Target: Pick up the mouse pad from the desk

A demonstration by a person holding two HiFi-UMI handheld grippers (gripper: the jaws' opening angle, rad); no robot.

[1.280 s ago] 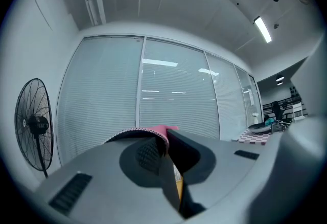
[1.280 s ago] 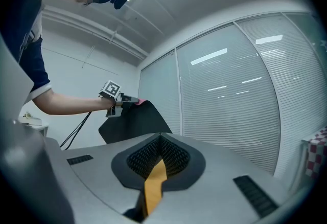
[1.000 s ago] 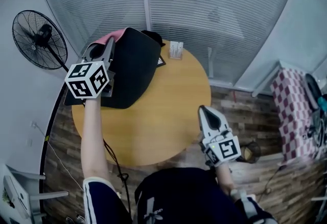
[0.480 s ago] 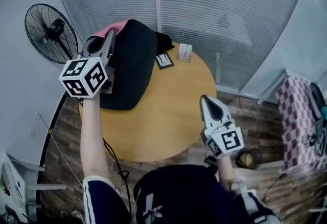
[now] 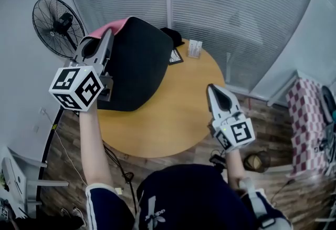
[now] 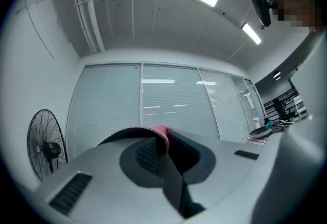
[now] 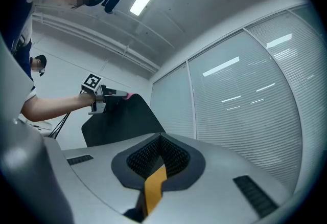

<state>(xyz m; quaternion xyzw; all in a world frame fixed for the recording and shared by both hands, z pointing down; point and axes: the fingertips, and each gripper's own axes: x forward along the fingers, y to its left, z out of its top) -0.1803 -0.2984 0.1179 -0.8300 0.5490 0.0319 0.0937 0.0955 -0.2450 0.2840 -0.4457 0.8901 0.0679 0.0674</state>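
Observation:
The mouse pad (image 5: 137, 63), black underneath with a pink top face, hangs tilted in the air above the round wooden desk (image 5: 173, 118). My left gripper (image 5: 108, 35) is shut on its upper left edge. In the left gripper view the pink edge of the pad (image 6: 159, 133) sits pinched between the closed jaws of the left gripper (image 6: 164, 147). My right gripper (image 5: 212, 89) is shut and holds nothing, over the desk's right rim. The right gripper view looks past the closed right gripper (image 7: 159, 155) to the raised pad (image 7: 122, 118) and the left gripper (image 7: 110, 94).
A small white card stand (image 5: 195, 48), a flat dark card (image 5: 175, 56) and a black object (image 5: 174, 35) lie at the desk's far edge. A standing fan (image 5: 58, 24) is at the left. Window blinds run behind. A checkered cloth (image 5: 308, 113) is at the right.
My left gripper has risen with the mouse pad, so the pad hangs higher and stands more upright. My right gripper has lifted a little.

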